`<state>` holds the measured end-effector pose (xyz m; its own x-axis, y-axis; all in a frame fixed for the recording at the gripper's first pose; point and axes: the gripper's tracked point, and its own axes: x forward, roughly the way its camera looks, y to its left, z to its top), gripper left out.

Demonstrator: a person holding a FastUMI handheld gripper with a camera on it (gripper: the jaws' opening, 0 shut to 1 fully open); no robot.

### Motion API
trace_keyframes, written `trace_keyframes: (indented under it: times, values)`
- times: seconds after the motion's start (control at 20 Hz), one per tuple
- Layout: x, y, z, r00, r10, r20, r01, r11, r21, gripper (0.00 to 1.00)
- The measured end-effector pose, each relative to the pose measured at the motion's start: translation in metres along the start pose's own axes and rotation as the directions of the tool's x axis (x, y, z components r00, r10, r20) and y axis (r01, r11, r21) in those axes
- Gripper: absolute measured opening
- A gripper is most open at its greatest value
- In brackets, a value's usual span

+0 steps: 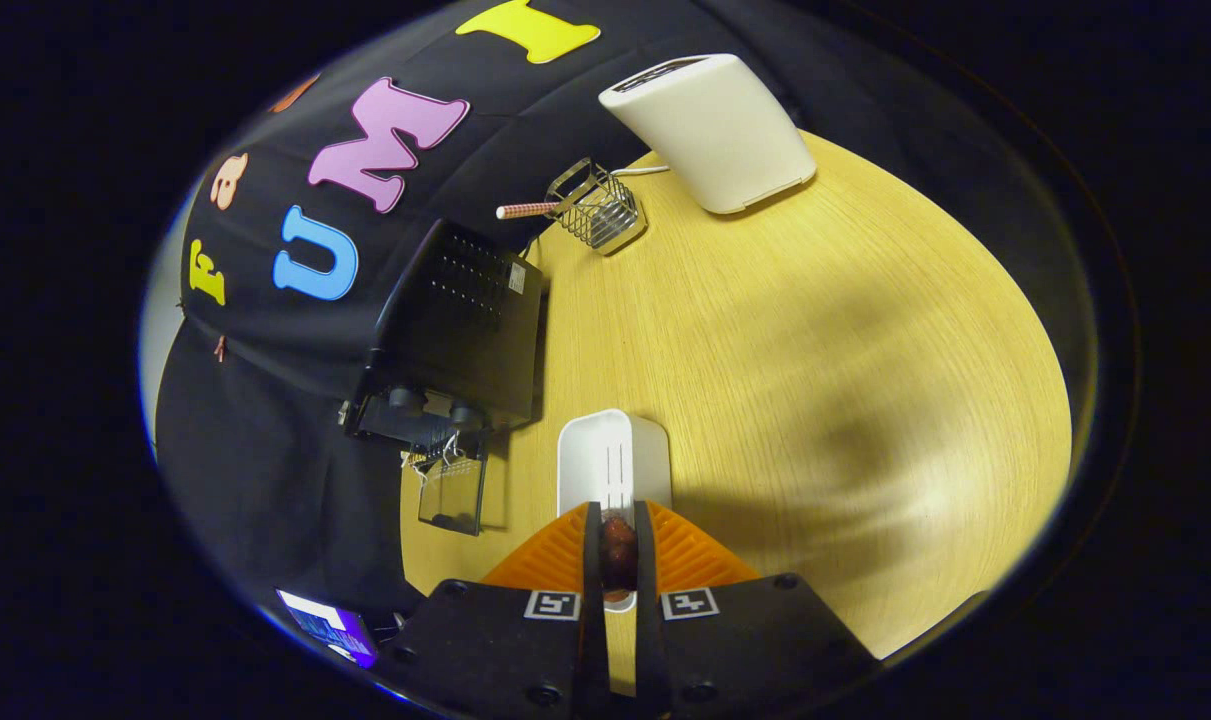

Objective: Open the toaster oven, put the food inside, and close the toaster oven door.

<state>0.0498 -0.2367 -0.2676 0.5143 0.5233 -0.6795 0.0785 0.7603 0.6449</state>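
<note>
While nearly closed, jaws grip dark food, over white tray.

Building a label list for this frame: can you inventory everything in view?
table: 1, light wood, under everything.
toaster oven: 1, black, beyond the fingers and off to one side, door hanging open.
tray: 1, white, just ahead of the fingers.
food: 1 piece, dark reddish-brown, between the fingers at the tray's near end.
wire basket: 1, metal, far side of the table past the oven, a pale stick poking out of it.
white appliance: 1, off-white, far edge of the table beside the basket.
screen: 1, lit, low beside the tool body.
tool: 1, fingers closed on the food.
</note>
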Motion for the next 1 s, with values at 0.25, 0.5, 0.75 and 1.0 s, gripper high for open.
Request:
trace_keyframes:
  times: [0.25, 0.5, 0.75, 1.0]
  values:
    - [-0.017, 0.018, 0.013, 0.999, 0.013, 0.035, -0.014, 1.000, 0.018, 0.15]
    - [-0.036, 0.038, 0.018, 0.997, 0.016, 0.072, -0.018, 0.999, 0.027, 0.15]
    - [-0.048, 0.053, 0.014, 0.993, -0.014, 0.117, 0.009, 0.999, 0.039, 0.14]
    - [-0.056, 0.086, 0.005, 0.985, -0.005, 0.173, -0.002, 0.999, 0.044, 0.14]
